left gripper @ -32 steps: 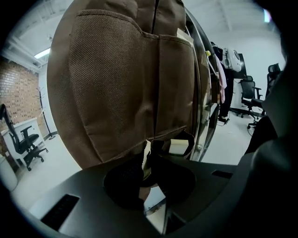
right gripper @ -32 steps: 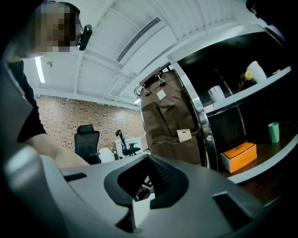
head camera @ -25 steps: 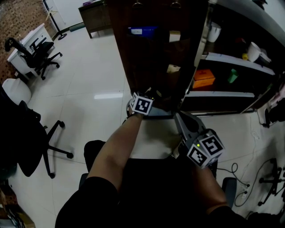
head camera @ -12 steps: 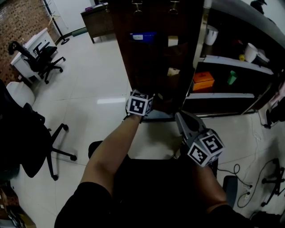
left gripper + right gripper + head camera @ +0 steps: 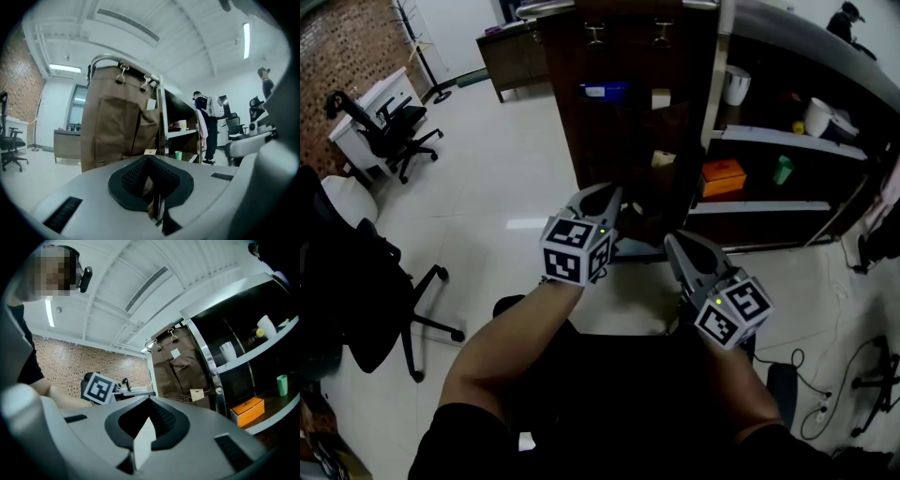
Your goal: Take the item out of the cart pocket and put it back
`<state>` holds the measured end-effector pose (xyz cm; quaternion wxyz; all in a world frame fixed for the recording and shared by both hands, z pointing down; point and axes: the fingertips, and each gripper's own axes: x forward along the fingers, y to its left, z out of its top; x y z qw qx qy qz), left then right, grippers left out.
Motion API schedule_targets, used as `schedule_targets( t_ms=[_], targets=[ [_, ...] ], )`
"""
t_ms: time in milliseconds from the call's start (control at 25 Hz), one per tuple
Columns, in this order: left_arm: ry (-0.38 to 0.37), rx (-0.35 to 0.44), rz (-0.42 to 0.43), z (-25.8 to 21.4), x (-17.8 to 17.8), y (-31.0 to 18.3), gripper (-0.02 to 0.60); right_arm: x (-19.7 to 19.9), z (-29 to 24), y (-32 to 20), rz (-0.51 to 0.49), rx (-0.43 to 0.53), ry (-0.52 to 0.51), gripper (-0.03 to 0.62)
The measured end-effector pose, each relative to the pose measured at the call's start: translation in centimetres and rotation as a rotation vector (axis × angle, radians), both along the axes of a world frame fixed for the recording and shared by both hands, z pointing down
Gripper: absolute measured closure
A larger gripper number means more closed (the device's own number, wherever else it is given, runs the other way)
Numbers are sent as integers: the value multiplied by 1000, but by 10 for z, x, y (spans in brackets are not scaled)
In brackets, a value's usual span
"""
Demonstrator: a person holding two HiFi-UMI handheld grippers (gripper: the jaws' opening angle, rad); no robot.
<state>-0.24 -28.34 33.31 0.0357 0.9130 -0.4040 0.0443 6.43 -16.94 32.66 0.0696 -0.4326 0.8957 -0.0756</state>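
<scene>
The right hand-held gripper (image 5: 678, 246) is closed on a blank pale card (image 5: 143, 442), which only the right gripper view shows. The left hand-held gripper (image 5: 605, 194) has its jaws together, with a brownish sliver at the seam too thin to identify. Beyond both, the cart's brown pocket organiser (image 5: 628, 131) holds a blue item (image 5: 605, 91); its print is illegible.

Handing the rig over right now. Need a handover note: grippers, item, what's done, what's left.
Left gripper: jaws together, nothing clearly held, short of the cart's brown pocket panel.
Right gripper: shut on a pale card, clear of the panel.
Done: the card looks to be out of its pocket.
Left: slide it back into a pocket. I can't tell which one it came from.
</scene>
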Motion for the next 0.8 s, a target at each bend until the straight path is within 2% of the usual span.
schedule_targets(
  t_ms=[200, 320, 440, 600, 680, 800],
  targets=[
    [77, 153, 87, -70, 0, 77, 581, -6, -10, 12, -24, 17, -5, 580],
    [112, 180, 80, -87, -12, 106, 581, -9, -13, 14, -34, 22, -6, 580],
    [122, 164, 59, -79, -24, 123, 581, -13, -12, 17, -42, 20, 12, 580],
    [85, 162, 17, -49, -32, 130, 581, -18, -5, 17, -49, -3, 29, 580],
    [56, 175, 21, -34, -30, 132, 581, -20, -1, 16, -49, -11, 43, 580],
    [20, 153, 58, -11, -21, 135, 581, -21, 6, 13, -39, -21, 60, 580]
  ],
)
